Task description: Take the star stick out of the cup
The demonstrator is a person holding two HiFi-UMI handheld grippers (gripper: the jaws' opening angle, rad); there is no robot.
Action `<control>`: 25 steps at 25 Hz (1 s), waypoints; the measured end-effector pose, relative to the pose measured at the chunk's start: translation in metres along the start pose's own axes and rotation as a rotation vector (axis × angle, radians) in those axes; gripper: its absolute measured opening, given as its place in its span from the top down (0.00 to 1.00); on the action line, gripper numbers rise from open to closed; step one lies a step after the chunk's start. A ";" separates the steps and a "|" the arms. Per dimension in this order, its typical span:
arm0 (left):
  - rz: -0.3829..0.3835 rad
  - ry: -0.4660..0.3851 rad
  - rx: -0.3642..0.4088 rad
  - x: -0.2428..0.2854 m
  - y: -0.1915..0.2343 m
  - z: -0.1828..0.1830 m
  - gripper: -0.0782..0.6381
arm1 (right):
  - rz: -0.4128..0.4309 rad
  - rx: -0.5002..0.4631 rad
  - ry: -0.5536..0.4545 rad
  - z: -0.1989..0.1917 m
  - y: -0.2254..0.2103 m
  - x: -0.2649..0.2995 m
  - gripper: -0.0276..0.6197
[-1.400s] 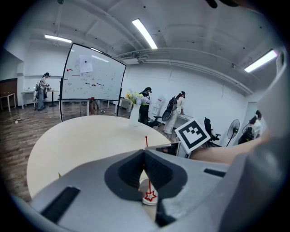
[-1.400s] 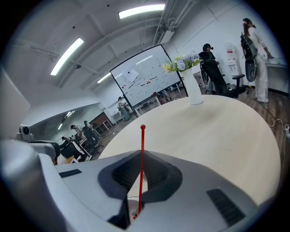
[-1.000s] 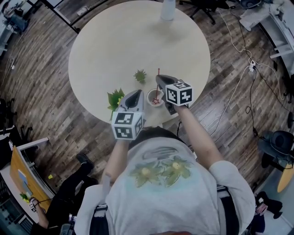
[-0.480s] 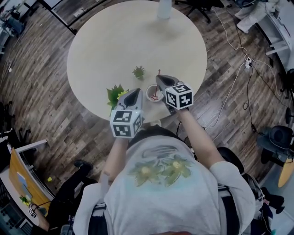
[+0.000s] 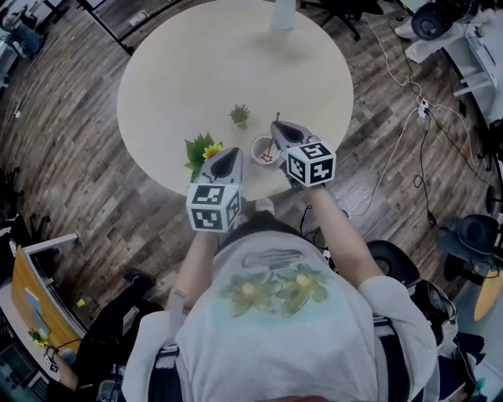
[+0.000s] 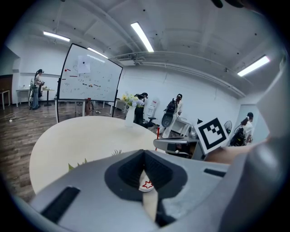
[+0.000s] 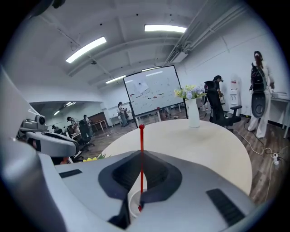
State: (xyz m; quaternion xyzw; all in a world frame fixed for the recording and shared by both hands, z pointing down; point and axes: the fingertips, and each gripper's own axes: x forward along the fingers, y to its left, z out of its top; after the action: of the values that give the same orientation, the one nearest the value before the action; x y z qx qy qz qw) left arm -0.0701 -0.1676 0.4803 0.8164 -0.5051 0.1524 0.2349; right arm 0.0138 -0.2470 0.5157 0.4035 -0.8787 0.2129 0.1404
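A small white cup [image 5: 260, 148] stands near the front edge of the round table [image 5: 204, 63]. The star stick [image 5: 272, 135] is a thin red rod with a red star [image 6: 147, 185] at its lower end. That star end hangs at the cup's mouth. My right gripper [image 5: 276, 126] is shut on the rod, which runs straight up between its jaws in the right gripper view, the stick [image 7: 141, 154] over the cup [image 7: 132, 201]. My left gripper [image 5: 233, 153] is just left of the cup, shut and holding nothing.
A sunflower with green leaves [image 5: 204, 151] lies left of the cup, and a small green plant [image 5: 240, 115] stands behind it. A white vase [image 5: 284, 12] is at the table's far edge. Office chairs, cables and wooden floor surround the table.
My right gripper has risen a little and rolled slightly with the stick in its jaws. The left gripper has drawn back a bit, uncovering more of the sunflower.
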 end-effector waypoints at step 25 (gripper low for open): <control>0.024 -0.059 0.011 -0.029 0.001 0.005 0.89 | 0.016 -0.048 -0.226 0.072 0.033 -0.053 0.93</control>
State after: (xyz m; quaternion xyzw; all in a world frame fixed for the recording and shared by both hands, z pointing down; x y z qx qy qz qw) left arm -0.0835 -0.1482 0.4624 0.8157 -0.5206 0.1340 0.2135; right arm 0.0167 -0.2287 0.4222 0.4145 -0.8970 0.1457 0.0482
